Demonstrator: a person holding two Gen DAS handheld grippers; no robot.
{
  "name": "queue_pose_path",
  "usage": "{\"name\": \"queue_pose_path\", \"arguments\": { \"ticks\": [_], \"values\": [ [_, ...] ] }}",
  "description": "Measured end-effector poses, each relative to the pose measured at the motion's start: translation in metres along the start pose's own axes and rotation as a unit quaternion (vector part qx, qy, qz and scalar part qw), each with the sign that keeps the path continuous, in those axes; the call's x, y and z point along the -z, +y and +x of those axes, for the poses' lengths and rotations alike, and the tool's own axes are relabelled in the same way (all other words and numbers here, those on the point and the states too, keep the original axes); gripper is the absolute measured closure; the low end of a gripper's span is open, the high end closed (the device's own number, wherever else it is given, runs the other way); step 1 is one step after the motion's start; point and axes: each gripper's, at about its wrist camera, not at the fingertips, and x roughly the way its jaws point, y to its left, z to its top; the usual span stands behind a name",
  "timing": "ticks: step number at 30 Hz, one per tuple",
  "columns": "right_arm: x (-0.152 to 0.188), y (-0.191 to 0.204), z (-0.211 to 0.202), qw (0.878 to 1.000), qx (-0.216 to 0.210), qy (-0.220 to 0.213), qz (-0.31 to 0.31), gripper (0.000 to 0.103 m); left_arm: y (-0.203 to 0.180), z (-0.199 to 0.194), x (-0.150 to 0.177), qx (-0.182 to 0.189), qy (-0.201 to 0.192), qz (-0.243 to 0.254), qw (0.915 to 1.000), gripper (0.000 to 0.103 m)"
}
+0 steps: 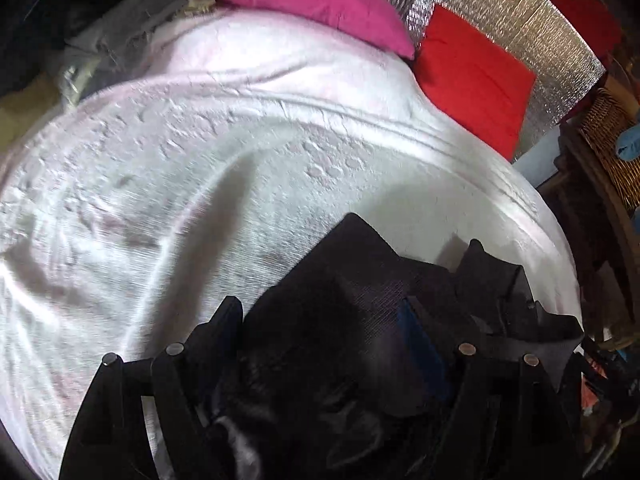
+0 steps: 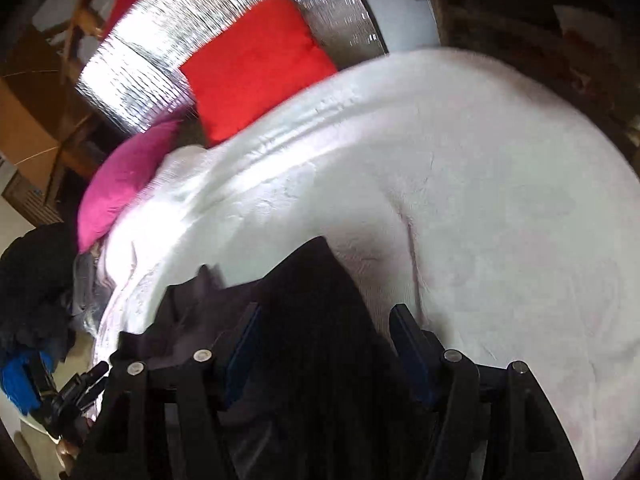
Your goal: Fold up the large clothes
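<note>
Spreading across most of both views, the bed (image 1: 248, 128) lies under a white textured cover (image 2: 480, 184), which is bare over its wide middle, giving open room ahead of both grippers. In the right wrist view its far edge curves round to the right against dark wooden furniture (image 2: 500, 12), and its near left edge drops to the floor beside a heap of dark clothes (image 2: 36, 280). Along the head of the bed stands a silver quilted panel (image 1: 516, 36), with a red pillow (image 1: 476, 80) leaning on it and a pink pillow (image 1: 304, 0) just beside that; grey crumpled cloth (image 1: 116, 36) sits at the far left corner in the left wrist view. A wicker chair (image 1: 608, 140) stands off the bed's right edge there. The dark garment (image 1: 360, 300), the task's thing, hangs bunched at the near edge of the bed, rising between the fingers of each gripper. The left gripper (image 1: 352, 320) stands fairly wide with the dark garment filling the gap; a blue pad (image 1: 420, 344) presses into the fabric, so it has hold of it. The right gripper (image 2: 324, 344) is likewise parted around a thick fold of the same garment, with blue pads (image 2: 412, 356) on both sides touching the cloth.
</note>
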Motion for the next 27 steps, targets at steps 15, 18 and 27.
{"name": "queue_pose_path", "arguments": {
  "ticks": [15, 18, 27],
  "values": [
    [0.018, 0.044, -0.014, 0.981, 0.123, -0.071, -0.131, 0.082, -0.012, -0.003, 0.003, -0.010, -0.045, 0.085, 0.9953, 0.084],
    [0.015, 0.054, -0.035, 0.976, 0.131, -0.119, -0.131, 0.082, -0.019, -0.018, -0.001, -0.009, -0.085, 0.092, 0.9921, 0.086],
    [-0.009, 0.055, -0.034, 0.972, 0.125, -0.179, -0.085, 0.097, -0.004, -0.008, -0.030, 0.029, -0.110, 0.021, 0.9933, 0.086]
  ]
}}
